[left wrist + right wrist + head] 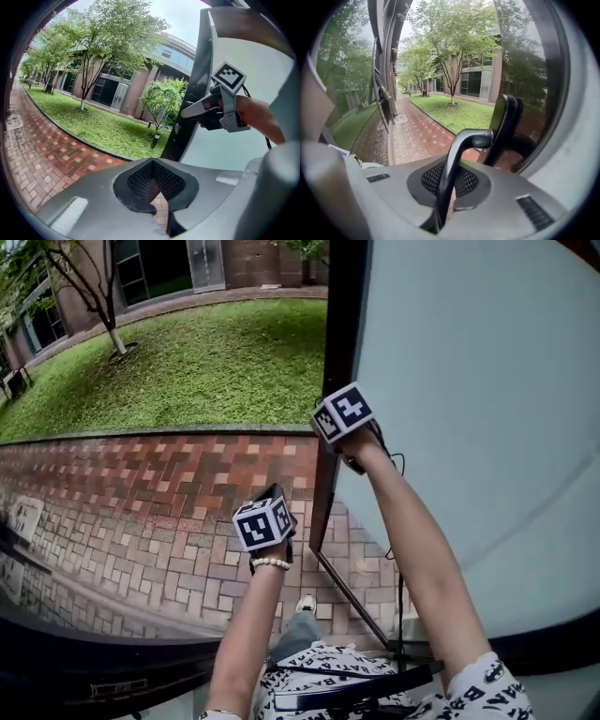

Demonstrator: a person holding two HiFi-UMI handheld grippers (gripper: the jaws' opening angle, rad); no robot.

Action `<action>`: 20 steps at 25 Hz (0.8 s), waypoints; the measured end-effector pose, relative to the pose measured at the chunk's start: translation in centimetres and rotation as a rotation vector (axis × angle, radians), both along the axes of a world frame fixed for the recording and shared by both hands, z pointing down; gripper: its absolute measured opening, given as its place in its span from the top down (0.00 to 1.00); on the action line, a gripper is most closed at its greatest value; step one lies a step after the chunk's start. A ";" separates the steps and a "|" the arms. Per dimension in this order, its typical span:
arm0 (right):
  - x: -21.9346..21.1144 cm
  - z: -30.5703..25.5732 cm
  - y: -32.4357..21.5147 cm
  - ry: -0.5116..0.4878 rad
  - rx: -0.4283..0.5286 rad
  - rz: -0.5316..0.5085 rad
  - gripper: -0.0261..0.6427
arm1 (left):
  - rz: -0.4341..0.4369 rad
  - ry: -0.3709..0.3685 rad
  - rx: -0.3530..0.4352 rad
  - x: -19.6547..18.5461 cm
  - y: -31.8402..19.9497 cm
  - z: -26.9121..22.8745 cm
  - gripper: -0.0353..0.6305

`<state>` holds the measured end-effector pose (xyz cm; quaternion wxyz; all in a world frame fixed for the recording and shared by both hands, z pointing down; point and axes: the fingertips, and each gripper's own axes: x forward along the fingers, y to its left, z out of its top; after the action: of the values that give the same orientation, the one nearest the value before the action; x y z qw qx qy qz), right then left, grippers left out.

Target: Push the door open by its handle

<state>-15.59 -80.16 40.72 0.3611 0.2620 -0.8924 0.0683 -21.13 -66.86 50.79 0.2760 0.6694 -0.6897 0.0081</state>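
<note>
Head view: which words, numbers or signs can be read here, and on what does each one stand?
Person's clothing: black letters printed all over, upside down and cut off; no whole word is readable.
Left marker cube and right marker cube: black-and-white square patterns only, no letters.
White mark on the brick pavement: too blurred to read.

Red-brown brick paving (159, 502), green lawn (216, 362), black door frame (342, 324), dark grey handle (452, 164)
</note>
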 end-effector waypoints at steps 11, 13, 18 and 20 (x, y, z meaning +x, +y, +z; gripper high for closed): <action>13.4 -0.7 -12.9 -0.008 0.000 0.218 0.96 | 0.069 0.019 -0.042 0.7 -8.0 2.0 0.97; 16.6 -0.5 -15.1 0.010 0.012 0.264 0.96 | 0.079 0.026 -0.055 0.7 -8.9 3.0 0.97; 23.8 -0.3 -19.6 0.023 0.021 0.373 0.96 | 0.087 0.027 -0.102 -0.1 -10.9 5.2 0.97; 26.4 -0.3 -21.3 0.013 0.020 0.414 0.96 | 0.088 0.018 -0.111 -0.6 -11.9 5.6 0.97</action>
<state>10.84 -101.43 40.43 0.3426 0.4437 -0.8177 0.1307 -21.73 -78.75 56.40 0.3181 0.6830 -0.6554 0.0523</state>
